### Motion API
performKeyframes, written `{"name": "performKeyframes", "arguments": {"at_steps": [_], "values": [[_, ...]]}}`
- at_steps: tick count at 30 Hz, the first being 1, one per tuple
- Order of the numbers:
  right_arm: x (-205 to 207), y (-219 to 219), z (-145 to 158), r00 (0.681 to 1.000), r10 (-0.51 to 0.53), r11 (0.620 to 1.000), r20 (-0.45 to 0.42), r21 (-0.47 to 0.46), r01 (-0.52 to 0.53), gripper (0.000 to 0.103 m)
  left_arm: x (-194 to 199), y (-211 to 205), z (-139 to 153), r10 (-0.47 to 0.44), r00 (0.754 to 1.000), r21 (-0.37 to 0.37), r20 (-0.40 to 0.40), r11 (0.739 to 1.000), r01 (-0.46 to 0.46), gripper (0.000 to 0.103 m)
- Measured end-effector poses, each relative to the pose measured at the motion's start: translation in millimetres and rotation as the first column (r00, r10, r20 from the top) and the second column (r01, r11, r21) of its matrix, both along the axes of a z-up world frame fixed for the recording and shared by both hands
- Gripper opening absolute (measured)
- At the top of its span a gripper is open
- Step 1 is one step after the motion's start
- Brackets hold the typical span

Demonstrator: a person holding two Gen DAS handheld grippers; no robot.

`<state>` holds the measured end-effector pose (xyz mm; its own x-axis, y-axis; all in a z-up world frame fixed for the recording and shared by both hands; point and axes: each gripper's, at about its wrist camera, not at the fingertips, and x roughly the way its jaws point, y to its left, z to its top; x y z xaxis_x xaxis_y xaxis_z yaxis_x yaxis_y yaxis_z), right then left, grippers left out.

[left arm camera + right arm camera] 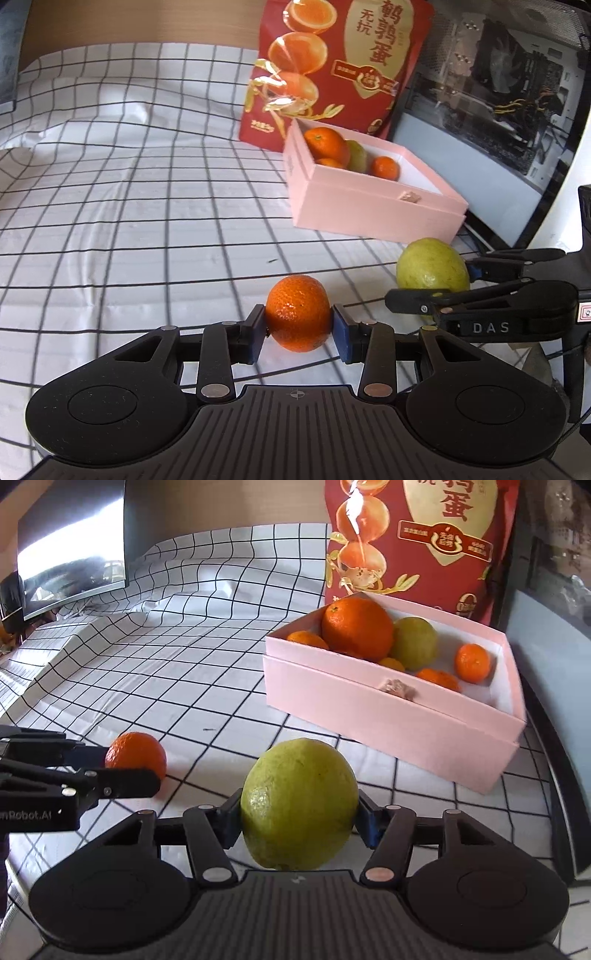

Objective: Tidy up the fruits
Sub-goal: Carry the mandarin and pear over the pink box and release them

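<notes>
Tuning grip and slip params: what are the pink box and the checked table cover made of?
Pink box: looks like matte paperboard, with crisp folded edges and no glare. Checked table cover: probably thin plastic or coated cloth; it shows soft wrinkles and a faint sheen, so I can't tell which.

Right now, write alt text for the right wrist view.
The right gripper grips a large green fruit just above the checked tablecloth. Behind it, an open pink box holds oranges and another green fruit; at left, the left gripper clasps a small orange.
</notes>
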<state>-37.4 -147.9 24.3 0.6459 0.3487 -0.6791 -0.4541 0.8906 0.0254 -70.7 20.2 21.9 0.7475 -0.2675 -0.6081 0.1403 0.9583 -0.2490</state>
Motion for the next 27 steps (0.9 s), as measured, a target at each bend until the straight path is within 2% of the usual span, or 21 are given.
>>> {"name": "performKeyframes", "arguments": {"at_steps": [9, 12, 16, 19, 21, 23, 27], "values": [[-17.9, -35.5, 10.5, 0.998, -0.069, 0.998, 0.006, -0.005, 0.069, 0.06, 22.1, -28.6, 3.7, -0.129, 0.992, -0.091, -0.001, 0.988, 0.128, 0.043], [-20.8, -46.2, 17.9, 0.994, -0.104, 0.995, 0.011, 0.005, 0.104, 0.06, 44.9, -36.6, 24.4, -0.167, 0.985, -0.123, 0.034, 0.978, 0.17, 0.043], [-15.4, -54.6, 45.5, 0.989, -0.132, 0.991, 0.063, 0.033, 0.13, 0.06, 91.5, -49.1, 79.8, -0.21, 0.965, -0.117, 0.157, 0.966, 0.23, 0.043], [-5.9, -53.4, 74.2, 0.981, -0.143, 0.989, 0.132, 0.042, 0.138, 0.059, 141.5, -61.3, 109.5, -0.249, 0.954, -0.132, 0.169, 0.953, 0.273, 0.044], [0.2, -50.9, 93.5, 0.975, -0.141, 0.99, 0.174, 0.032, 0.138, 0.059, 182.0, -70.4, 109.2, -0.277, 0.957, -0.162, 0.087, 0.944, 0.288, 0.044], [5.7, -47.9, 109.2, 0.969, -0.14, 0.99, 0.204, 0.009, 0.141, 0.059, 202.9, -74.4, 103.0, -0.252, 0.967, -0.171, 0.045, 0.951, 0.256, 0.044], [20.7, -46.5, 130.7, 0.961, -0.158, 0.986, 0.226, -0.006, 0.164, 0.059, 195.9, -59.1, 106.3, -0.203, 0.969, -0.175, 0.142, 0.958, 0.226, 0.044]]}}
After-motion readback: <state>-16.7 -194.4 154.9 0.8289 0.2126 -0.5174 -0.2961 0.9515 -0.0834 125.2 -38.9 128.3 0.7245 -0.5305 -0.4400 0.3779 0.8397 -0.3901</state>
